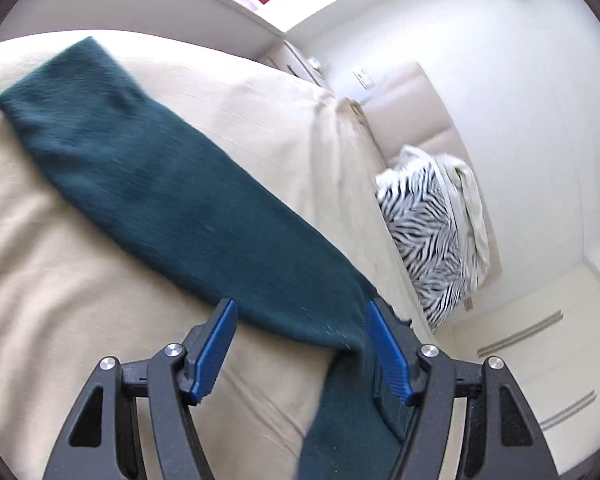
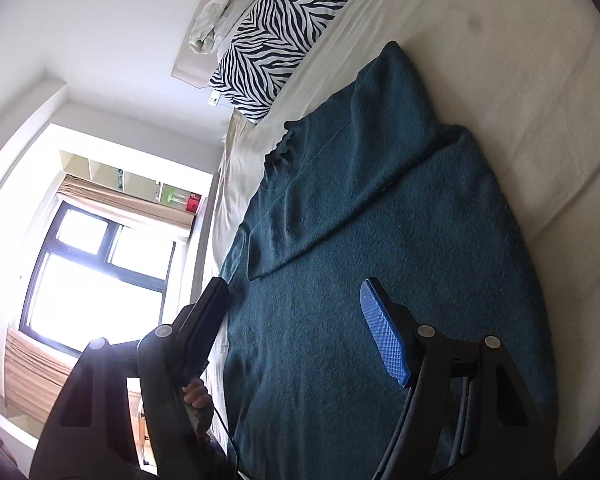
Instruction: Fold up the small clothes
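Note:
A dark teal knitted sweater (image 2: pixel 380 220) lies spread on the cream bed sheet (image 2: pixel 540 80), with one sleeve (image 2: pixel 340 168) folded across its body. In the left wrist view a long strip of the same sweater (image 1: pixel 140 168) runs from the far left down between the blue pads. My left gripper (image 1: pixel 300 306) is open. The cloth passes through the gap and brushes the right finger (image 1: pixel 388 352), and nothing pinches it. My right gripper (image 2: pixel 294 282) hovers open over the sweater's near part with nothing gripped.
A zebra-striped pillow (image 2: pixel 276 36) with a crumpled pale cloth (image 2: pixel 220 8) lies at the head of the bed, also the zebra pillow (image 1: pixel 424 232). The bed edge (image 2: pixel 224 216) drops toward a bright window (image 2: pixel 92 264). A person's fingers (image 2: pixel 196 394) show below the right gripper's left finger.

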`<state>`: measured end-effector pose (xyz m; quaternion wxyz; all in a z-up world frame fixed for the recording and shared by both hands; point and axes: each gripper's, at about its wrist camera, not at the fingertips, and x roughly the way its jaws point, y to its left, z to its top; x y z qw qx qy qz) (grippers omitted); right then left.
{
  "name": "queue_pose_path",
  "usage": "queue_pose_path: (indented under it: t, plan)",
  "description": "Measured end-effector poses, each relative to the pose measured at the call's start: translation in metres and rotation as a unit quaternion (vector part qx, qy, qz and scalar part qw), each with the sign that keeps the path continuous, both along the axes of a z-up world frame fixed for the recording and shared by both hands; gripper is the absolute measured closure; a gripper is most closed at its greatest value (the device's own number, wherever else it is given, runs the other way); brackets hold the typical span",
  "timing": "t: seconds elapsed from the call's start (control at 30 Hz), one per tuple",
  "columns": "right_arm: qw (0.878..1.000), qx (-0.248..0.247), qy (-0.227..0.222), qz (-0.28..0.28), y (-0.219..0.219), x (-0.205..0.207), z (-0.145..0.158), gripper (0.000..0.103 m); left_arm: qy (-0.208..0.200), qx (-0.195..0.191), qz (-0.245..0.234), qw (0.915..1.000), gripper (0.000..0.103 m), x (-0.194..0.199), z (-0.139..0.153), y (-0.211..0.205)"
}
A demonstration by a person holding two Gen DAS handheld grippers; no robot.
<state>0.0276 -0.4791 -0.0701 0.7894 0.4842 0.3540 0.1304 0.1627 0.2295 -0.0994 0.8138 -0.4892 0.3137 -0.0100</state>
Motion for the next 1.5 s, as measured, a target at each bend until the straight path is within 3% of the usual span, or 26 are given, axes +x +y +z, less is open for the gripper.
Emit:
queue_pose_path:
  t: [0.07, 0.13, 0.23, 0.33, 0.43, 0.5, 0.57, 0.63, 0.67, 0.7, 0.73, 0.77, 0.8, 0.87, 0.9, 0.93, 1.0, 1.1, 1.2, 1.27, 1.33, 1.4, 1.43, 1.5]
  plan:
    - [1.0, 0.0, 0.001, 0.009, 0.021, 0.001, 0.003, 0.035, 0.021, -0.047, 0.077, 0.9957, 0.034, -0.019, -0.014, 0.047]
    - [1.0, 0.006, 0.005, 0.013, 0.04, 0.003, 0.003, 0.035, 0.023, -0.107, 0.135, 0.9847, 0.034, -0.037, -0.031, 0.08]
    - [1.0, 0.014, 0.012, 0.022, 0.065, 0.006, 0.004, 0.035, 0.015, -0.18, 0.173, 0.9683, 0.038, -0.047, -0.051, 0.101]
    - [0.999, 0.01, 0.013, 0.031, 0.085, 0.006, 0.008, 0.035, 0.01, -0.175, 0.183, 0.9672, 0.04, -0.041, -0.052, 0.103]
    - [0.999, 0.006, 0.008, 0.033, 0.096, 0.003, 0.014, 0.035, 0.014, -0.173, 0.19, 0.9664, 0.054, -0.023, -0.052, 0.101]
    - [0.999, 0.0, 0.005, 0.036, 0.1, 0.004, 0.02, 0.035, 0.024, -0.151, 0.175, 0.9727, 0.077, -0.005, -0.051, 0.101]
    - [0.999, -0.008, 0.002, 0.039, 0.101, 0.004, 0.026, 0.035, 0.036, -0.103, 0.144, 0.9836, 0.09, 0.015, -0.041, 0.093]
    - [0.999, -0.008, -0.002, 0.039, 0.095, 0.003, 0.029, 0.035, 0.027, -0.01, 0.082, 0.9962, 0.095, 0.039, -0.014, 0.063]
    - [0.999, -0.007, -0.004, 0.038, 0.094, 0.004, 0.03, 0.035, 0.016, 0.051, 0.04, 0.9978, 0.096, 0.05, 0.005, 0.038]
    - [0.999, -0.006, -0.004, 0.037, 0.093, 0.007, 0.03, 0.035, 0.002, 0.116, -0.011, 0.9931, 0.096, 0.059, 0.022, 0.005]
    - [0.999, -0.004, -0.005, 0.037, 0.093, 0.009, 0.029, 0.035, -0.015, 0.18, -0.072, 0.9808, 0.096, 0.069, 0.037, -0.034]
    - [0.999, -0.003, -0.004, 0.038, 0.091, 0.013, 0.028, 0.035, -0.03, 0.241, -0.132, 0.9609, 0.095, 0.074, 0.047, -0.075]
    - [0.999, -0.001, -0.001, 0.038, 0.091, 0.018, 0.025, 0.035, -0.044, 0.304, -0.182, 0.9341, 0.095, 0.072, 0.051, -0.118]
    - [0.999, 0.002, 0.008, 0.039, 0.095, 0.03, 0.02, 0.035, -0.07, 0.414, -0.25, 0.8722, 0.094, 0.059, 0.047, -0.194]
    - [0.999, 0.0, 0.012, 0.043, 0.099, 0.039, 0.019, 0.035, -0.081, 0.447, -0.268, 0.8493, 0.094, 0.05, 0.043, -0.218]
    - [0.999, -0.005, 0.013, 0.051, 0.105, 0.048, 0.019, 0.035, -0.086, 0.466, -0.283, 0.834, 0.094, 0.042, 0.034, -0.236]
    - [0.997, -0.009, 0.017, 0.07, 0.119, 0.069, 0.018, 0.035, -0.078, 0.473, -0.298, 0.8256, 0.093, 0.037, 0.019, -0.249]
    - [0.995, 0.002, 0.026, 0.099, 0.143, 0.107, 0.012, 0.035, -0.075, 0.475, -0.297, 0.8249, 0.093, 0.037, 0.012, -0.241]
    - [0.99, 0.017, 0.034, 0.133, 0.174, 0.146, 0.005, 0.035, -0.085, 0.484, -0.297, 0.8185, 0.093, 0.028, 0.012, -0.236]
    - [0.988, 0.025, 0.046, 0.148, 0.195, 0.168, -0.003, 0.035, -0.079, 0.479, -0.295, 0.8233, 0.093, 0.03, 0.009, -0.233]
    - [0.983, 0.04, 0.055, 0.17, 0.217, 0.186, -0.011, 0.035, -0.076, 0.465, -0.281, 0.8364, 0.093, 0.031, 0.012, -0.225]
    - [0.981, 0.029, 0.062, 0.181, 0.235, 0.198, -0.014, 0.035, -0.08, 0.431, -0.265, 0.8589, 0.092, 0.032, 0.018, -0.211]
    - [0.981, 0.024, 0.061, 0.183, 0.241, 0.202, -0.014, 0.035, -0.08, 0.405, -0.256, 0.8742, 0.091, 0.035, 0.02, -0.201]
    - [0.981, 0.03, 0.054, 0.186, 0.245, 0.203, -0.013, 0.035, -0.074, 0.325, -0.236, 0.913, 0.09, 0.044, 0.023, -0.174]
